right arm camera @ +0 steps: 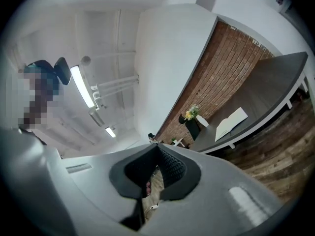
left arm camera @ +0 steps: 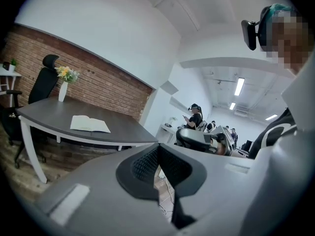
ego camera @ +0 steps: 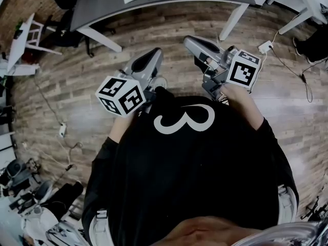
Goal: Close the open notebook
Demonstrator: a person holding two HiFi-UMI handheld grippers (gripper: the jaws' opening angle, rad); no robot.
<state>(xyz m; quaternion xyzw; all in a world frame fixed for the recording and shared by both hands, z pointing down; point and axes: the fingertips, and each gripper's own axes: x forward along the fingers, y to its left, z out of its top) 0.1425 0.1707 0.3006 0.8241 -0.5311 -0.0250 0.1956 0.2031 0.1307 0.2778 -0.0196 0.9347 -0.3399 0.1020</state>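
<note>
Notebook [left arm camera: 89, 124]: open on the counter [left arm camera: 44, 113], well apart from my fingers.
Fingers: left gripper [left arm camera: 158, 162], right gripper [right arm camera: 155, 167] pressed together (both empty).

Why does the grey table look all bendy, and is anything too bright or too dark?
Left gripper view: the wide lens bows the grey table and darkens the corners, yet the white open notebook looks sharp. Right gripper view: tilted, with the long ceiling light glaring white. Head view: dim, and the wooden floor planks curve.
</note>
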